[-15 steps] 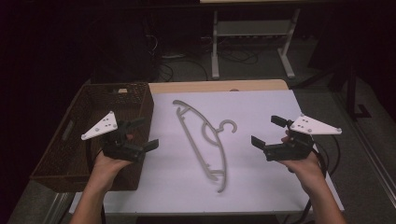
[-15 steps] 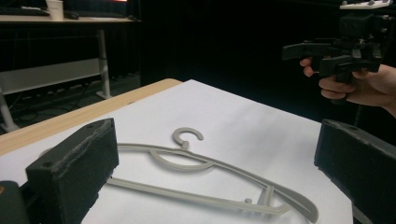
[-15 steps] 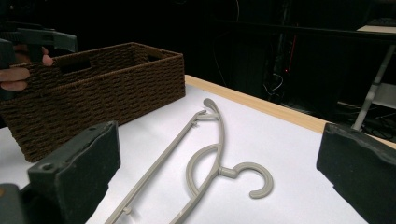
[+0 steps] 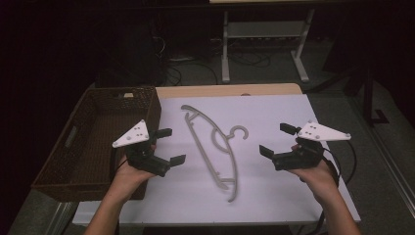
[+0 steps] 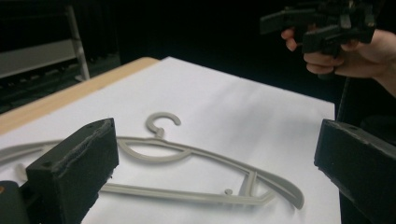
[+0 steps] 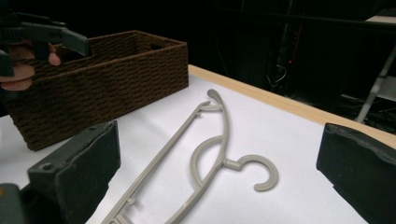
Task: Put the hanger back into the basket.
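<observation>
Hanger [image 4: 215, 147]: we see a grey plastic hanger lying flat on the white sheet, mid-surface, its long axis running from 11 o'clock down to 5 o'clock, hook curled toward 3 o'clock
Left tongs [image 4: 171, 146]: wide open, holding nothing, hovering at 9 o'clock of the hanger, just off the basket's near corner, well apart from the plastic
Right tongs [image 4: 276, 140]: wide open, empty too, hovering at 3 o'clock of the hanger, apart from the hook
Basket [image 4: 83, 166]: brown woven basket at the surface's 9 o'clock edge; we cannot tell from here whether anything lies inside
Surface [image 4: 274, 107]: white sheet over a wooden top, bare apart from the hanger
Step in hand: we judge both tongs are lining up for a first grasp on the hanger
How we would do it well: bring one set of tongs low and level, slip one jaw under a raised part such as the hook's neck or the curved shoulder, since the flat bar hugs the sheet; close squarely across the thin section
Risk: we expect the light plastic to skid or spin if nudged sideways, so steady the far end with the other tongs
</observation>
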`<state>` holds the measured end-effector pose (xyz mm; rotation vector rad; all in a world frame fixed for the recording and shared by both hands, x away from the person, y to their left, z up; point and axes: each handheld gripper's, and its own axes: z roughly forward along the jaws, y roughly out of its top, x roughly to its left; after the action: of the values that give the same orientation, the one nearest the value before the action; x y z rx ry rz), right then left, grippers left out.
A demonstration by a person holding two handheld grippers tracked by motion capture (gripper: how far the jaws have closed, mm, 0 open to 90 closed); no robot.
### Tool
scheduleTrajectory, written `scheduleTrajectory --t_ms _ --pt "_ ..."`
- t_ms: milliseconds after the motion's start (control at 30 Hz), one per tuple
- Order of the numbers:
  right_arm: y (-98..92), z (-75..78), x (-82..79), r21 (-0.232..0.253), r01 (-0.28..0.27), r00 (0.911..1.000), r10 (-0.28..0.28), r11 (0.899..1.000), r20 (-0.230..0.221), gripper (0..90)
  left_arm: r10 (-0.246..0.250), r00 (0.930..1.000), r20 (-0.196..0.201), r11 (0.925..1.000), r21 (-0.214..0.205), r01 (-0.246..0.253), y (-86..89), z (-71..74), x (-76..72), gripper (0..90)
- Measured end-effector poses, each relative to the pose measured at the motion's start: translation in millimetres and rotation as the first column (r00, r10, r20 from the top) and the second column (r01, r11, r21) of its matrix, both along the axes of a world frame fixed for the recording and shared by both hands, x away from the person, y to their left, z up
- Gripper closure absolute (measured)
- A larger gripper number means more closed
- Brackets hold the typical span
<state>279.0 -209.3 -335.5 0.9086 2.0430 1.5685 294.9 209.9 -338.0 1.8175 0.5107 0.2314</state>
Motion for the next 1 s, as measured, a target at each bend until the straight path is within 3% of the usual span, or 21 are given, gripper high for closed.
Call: scheduleTrajectory --t_ms 233,467,733,1000 --pt "11.6 -8.9 6.0 -0.046 -0.026 0.9987 0.024 0.999 -0.044 0.0 -0.038 0.9979 -0.052 0.9966 0.071 0.041 -15.5 -23.0 -0.2 0.0" --pt "26.0 -18.7 14.5 -0.091 -0.049 0.9952 0.04 0.995 -0.089 0.0 -0.053 0.9932 -0.104 0.9926 0.104 0.063 -19.4 -48.6 -5.5 0.0" --pt "41.4 -24.3 20.9 -0.13 -0.075 0.9902 0.059 0.989 -0.127 3.2 -0.038 0.9926 -0.116 0.9937 0.1 0.05 -15.5 -57.1 -7.8 0.0" --pt "62.2 -30.9 28.6 -0.162 -0.109 0.9753 0.074 0.981 -0.208 15.4 -0.031 0.9921 -0.121 0.9945 0.096 0.043 -12.3 -58.5 -8.4 0.0"
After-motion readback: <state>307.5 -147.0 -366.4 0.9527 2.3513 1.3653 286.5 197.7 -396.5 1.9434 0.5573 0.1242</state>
